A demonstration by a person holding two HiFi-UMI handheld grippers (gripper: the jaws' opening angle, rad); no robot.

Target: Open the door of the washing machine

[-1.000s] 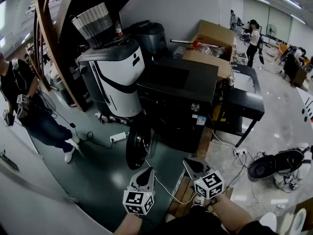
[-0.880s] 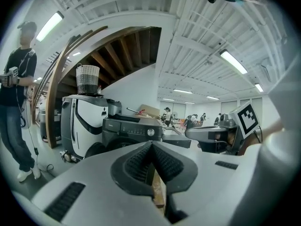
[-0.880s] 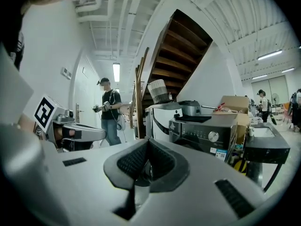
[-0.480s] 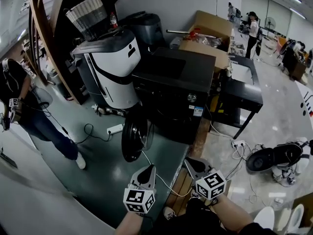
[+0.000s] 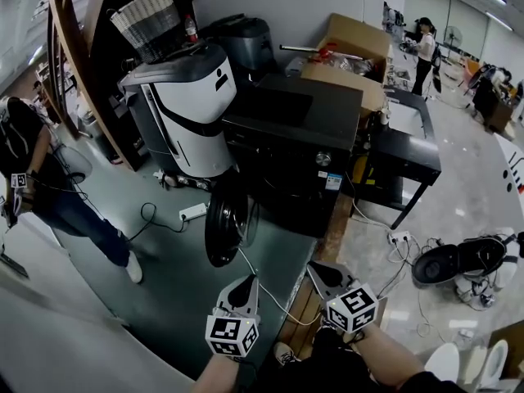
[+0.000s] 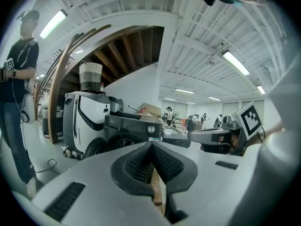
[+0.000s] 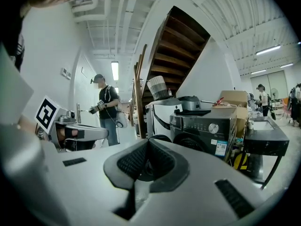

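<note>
Evidently the door [image 5: 226, 229] of the washing machine [image 5: 299, 150] already stands swung out at the front's left side, edge toward the person; task judged done or nearly so. Left tool [image 5: 248, 284] and right tool [image 5: 316, 271] are both clenched on nothing, held low and side by side close to the person, well apart from the machine. Reading: no grip wanted now, tools parked clear of the door. White cable [image 5: 264, 283] runs over the floor from below the door toward the tools, a snag risk on any approach. Power strip [image 5: 195, 212] lies left of the door. White unit [image 5: 196, 117] stands just beside the machine's left flank and may limit further swing. Black bench [image 5: 413, 166] sits to the right; a second person [image 5: 37, 174] stands well off left
</note>
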